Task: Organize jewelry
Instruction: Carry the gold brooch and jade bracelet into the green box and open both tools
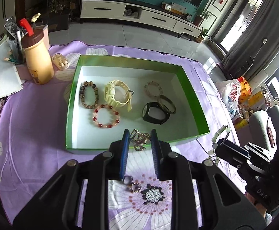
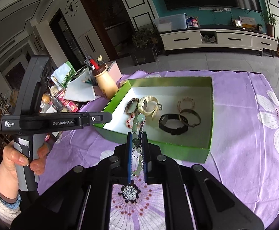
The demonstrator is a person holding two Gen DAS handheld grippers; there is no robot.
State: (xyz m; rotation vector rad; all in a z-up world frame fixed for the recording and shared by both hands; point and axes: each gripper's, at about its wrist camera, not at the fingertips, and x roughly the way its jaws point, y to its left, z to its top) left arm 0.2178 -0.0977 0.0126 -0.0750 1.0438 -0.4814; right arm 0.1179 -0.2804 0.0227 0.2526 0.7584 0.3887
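Note:
A green box (image 1: 73,88) with a white floor stands on the purple cloth; it also shows in the right wrist view (image 2: 210,118). Inside lie a brown bead bracelet (image 1: 88,96), a cream watch (image 1: 117,94), a red bead bracelet (image 1: 106,116), a pale bracelet (image 1: 153,88), a black band (image 1: 154,113) and a bronze bangle (image 1: 167,103). My left gripper (image 1: 140,134) is shut on a gold link bracelet (image 1: 138,140) over the box's near wall. My right gripper (image 2: 136,136) is shut on a jade bead necklace (image 2: 139,122) near the box's front edge.
A cream bottle (image 1: 37,61) with a brown lid and a small earbud case (image 1: 60,61) stand left of the box. Papers and pens lie at far left. A ring or pendant (image 1: 132,184) lies on the cloth under my left gripper. Bags and clutter sit at right.

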